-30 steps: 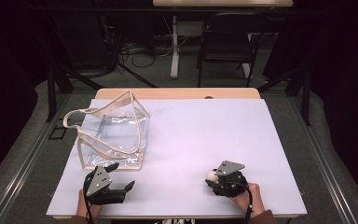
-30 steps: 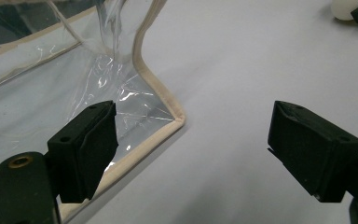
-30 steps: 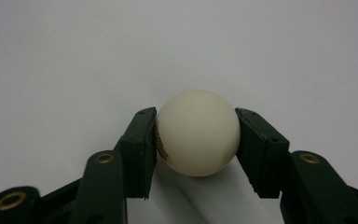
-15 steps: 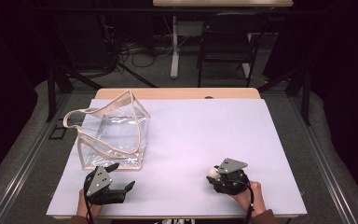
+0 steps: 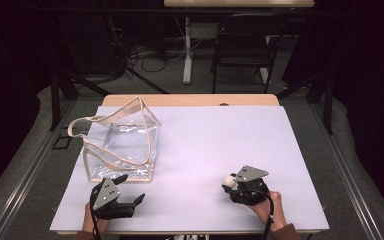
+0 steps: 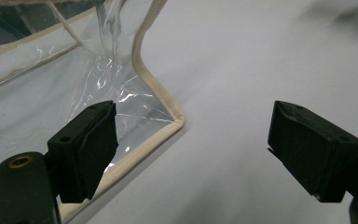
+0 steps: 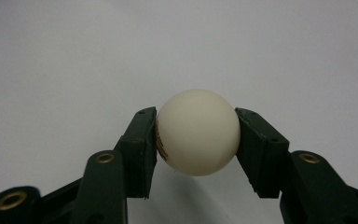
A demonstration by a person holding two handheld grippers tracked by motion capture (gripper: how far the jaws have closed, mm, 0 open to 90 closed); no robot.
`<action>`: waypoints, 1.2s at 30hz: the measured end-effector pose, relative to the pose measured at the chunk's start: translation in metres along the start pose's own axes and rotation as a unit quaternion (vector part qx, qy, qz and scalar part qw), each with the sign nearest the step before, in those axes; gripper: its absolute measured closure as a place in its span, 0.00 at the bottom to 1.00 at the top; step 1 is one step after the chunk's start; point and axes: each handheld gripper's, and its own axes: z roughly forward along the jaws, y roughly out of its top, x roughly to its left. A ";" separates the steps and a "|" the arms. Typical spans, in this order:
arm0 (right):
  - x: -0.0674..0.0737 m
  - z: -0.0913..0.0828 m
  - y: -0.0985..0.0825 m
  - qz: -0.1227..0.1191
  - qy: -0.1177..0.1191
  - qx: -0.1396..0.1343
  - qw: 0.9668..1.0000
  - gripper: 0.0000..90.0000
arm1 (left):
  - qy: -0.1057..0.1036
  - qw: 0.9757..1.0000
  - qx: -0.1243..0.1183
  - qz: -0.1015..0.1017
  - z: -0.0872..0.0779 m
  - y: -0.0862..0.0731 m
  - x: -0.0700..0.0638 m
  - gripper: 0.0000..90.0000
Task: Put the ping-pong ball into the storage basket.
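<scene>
A small white ball (image 7: 197, 131) sits between the two black jaws of my right gripper (image 7: 196, 140), and both pads press on its sides. From above, the white ball (image 5: 228, 180) shows at the left tip of the right gripper (image 5: 233, 184), low at the table's front right. My left gripper (image 5: 130, 192) rests near the front left with its jaws wide apart. A clear plastic bag with beige trim (image 5: 122, 145) stands just beyond it. In the left gripper view, the bag's near corner (image 6: 165, 112) lies by the left jaw, and the left gripper (image 6: 191, 140) holds nothing.
A white sheet (image 5: 205, 145) covers the table. A person's hand (image 5: 272, 207) holds the right gripper at the front edge. A chair (image 5: 242, 47) and a table leg with cables (image 5: 186, 50) stand on the dark floor beyond the far edge.
</scene>
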 end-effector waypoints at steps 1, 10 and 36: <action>0.000 -0.001 0.001 0.004 -0.002 -0.001 1.000 0.56 | 0.000 1.000 0.000 0.000 0.000 0.000 0.000 0.18; -0.004 -0.003 0.005 0.004 -0.006 -0.005 1.000 0.56 | 0.000 1.000 0.000 0.001 0.000 0.000 0.000 0.18; -0.014 0.001 0.023 -0.002 -0.021 -0.015 1.000 0.56 | 0.001 1.000 0.000 -0.001 0.000 0.000 0.000 0.18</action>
